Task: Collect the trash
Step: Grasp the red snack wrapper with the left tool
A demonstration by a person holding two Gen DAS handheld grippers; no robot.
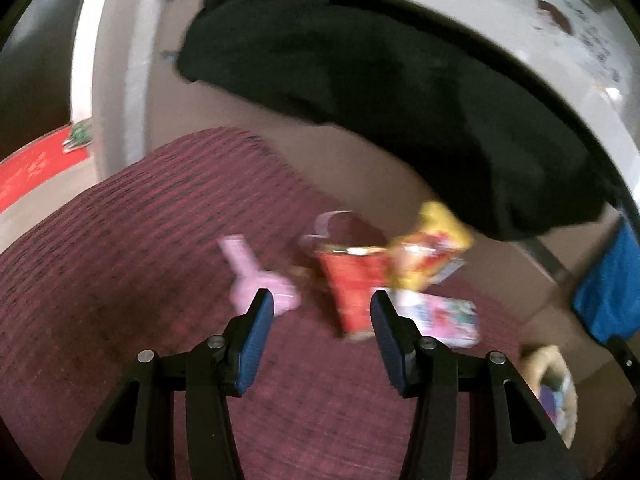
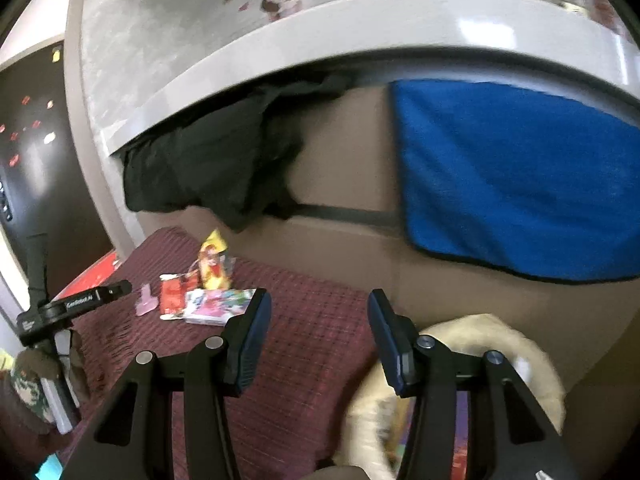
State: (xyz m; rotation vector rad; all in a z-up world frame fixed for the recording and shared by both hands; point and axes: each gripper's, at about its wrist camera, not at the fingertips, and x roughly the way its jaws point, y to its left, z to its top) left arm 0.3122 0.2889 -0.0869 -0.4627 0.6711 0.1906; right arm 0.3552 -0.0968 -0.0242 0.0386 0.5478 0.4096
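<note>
Several pieces of trash lie bunched together on a maroon ribbed cushion [image 1: 120, 280], toward its far edge, close to the brown backrest [image 2: 340, 148]. Among them a red packet [image 1: 352, 288] lies flat in the middle of the bunch, a yellow wrapper [image 1: 432, 248] touches its far right side, a pink printed carton [image 1: 444, 316] lies just beside it on the right, and a pale pink wrapper [image 1: 260, 280] sits a little apart on the left.

The left gripper [image 1: 322, 308] hangs above the cushion with its jaws spread wide and nothing between them; in its own view the red packet shows in the gap ahead.

The right gripper [image 2: 320, 312] is likewise wide open and holds nothing. Below it, near the cushion's right edge, stands a cream fuzzy basket [image 2: 532, 356] with blurred coloured items inside.

A black cloth [image 2: 208, 160] and a blue towel [image 2: 520, 176] hang over the backrest, well apart from each other.
</note>
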